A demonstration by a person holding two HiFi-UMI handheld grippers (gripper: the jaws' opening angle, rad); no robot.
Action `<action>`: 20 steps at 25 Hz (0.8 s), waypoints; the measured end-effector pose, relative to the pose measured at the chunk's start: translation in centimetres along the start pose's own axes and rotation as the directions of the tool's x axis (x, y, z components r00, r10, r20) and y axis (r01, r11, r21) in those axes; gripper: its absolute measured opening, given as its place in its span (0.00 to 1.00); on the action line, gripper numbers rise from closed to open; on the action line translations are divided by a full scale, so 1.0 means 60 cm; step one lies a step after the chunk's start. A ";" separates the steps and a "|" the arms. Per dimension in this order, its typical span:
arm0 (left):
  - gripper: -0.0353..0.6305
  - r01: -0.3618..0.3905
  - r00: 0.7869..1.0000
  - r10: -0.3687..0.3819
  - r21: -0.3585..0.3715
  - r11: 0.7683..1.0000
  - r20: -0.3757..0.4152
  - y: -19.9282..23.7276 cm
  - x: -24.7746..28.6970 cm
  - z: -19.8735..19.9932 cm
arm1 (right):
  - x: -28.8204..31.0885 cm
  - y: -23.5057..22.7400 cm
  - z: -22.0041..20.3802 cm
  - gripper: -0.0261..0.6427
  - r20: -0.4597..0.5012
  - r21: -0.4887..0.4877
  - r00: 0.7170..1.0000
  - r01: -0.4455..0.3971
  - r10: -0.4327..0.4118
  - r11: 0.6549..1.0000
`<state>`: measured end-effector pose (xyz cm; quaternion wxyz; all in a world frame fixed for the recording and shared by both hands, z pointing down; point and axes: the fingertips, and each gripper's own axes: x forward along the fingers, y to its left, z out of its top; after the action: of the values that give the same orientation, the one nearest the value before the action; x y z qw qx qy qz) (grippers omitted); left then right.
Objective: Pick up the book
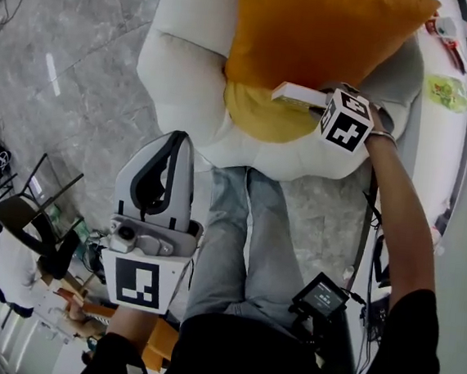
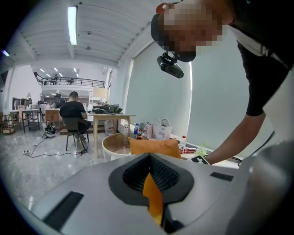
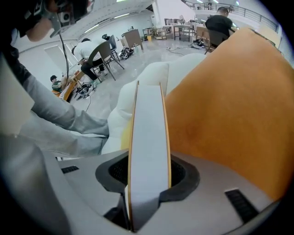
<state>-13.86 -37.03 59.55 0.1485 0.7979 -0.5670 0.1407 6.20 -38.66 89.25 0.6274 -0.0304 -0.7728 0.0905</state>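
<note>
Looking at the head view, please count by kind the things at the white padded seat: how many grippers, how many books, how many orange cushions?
Grey two-jaw grippers: 2 (left gripper, right gripper)
Thin pale book, clamped in the right gripper: 1
Large orange fabric cushion: 1
Total: 4
</note>
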 end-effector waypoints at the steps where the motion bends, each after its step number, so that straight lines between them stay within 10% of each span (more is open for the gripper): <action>1: 0.07 0.006 1.000 -0.006 0.002 1.000 0.004 -0.006 -0.003 0.007 | -0.017 0.001 0.000 0.27 0.010 0.009 1.000 0.008 -0.008 1.000; 20: 0.07 0.069 0.989 -0.086 0.142 0.988 0.120 -0.058 -0.061 0.189 | -0.339 0.018 0.043 0.27 0.241 0.187 0.950 0.157 -0.200 0.970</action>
<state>-11.10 -37.30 47.48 0.0625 0.8349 -0.5329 0.1228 7.89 -41.16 68.92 0.5273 0.1043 -0.8372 0.1003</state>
